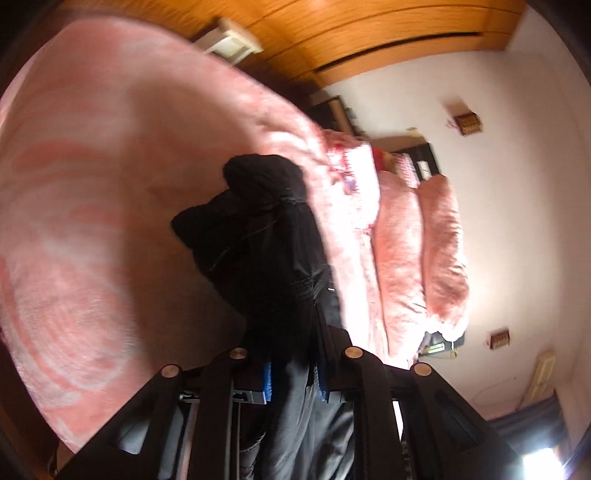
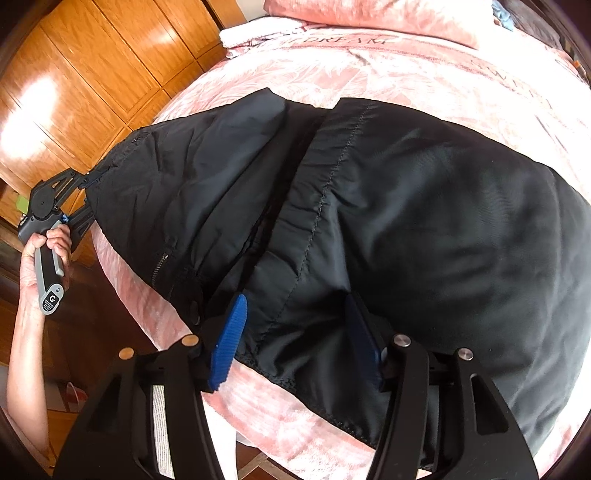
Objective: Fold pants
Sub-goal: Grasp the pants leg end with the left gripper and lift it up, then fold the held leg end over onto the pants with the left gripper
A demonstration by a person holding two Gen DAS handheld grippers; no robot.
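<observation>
Black pants (image 2: pixel 424 206) lie spread over a pink bed (image 2: pixel 424 66). My right gripper (image 2: pixel 295 332) is open, its blue pads (image 2: pixel 231 336) set on either side of the waistband edge near the bed's front. My left gripper (image 1: pixel 295 376) is shut on the pants (image 1: pixel 273 251), which hang bunched in front of its camera. In the right wrist view the left gripper (image 2: pixel 88 181) holds the pants' far left end at the bed's edge, with the person's hand on its handle.
A wooden wardrobe (image 2: pixel 85 74) stands left of the bed. Pink pillows (image 2: pixel 369 14) lie at the bed's head. A white wall (image 1: pixel 517 184) and a bright window (image 1: pixel 543 458) show in the left wrist view.
</observation>
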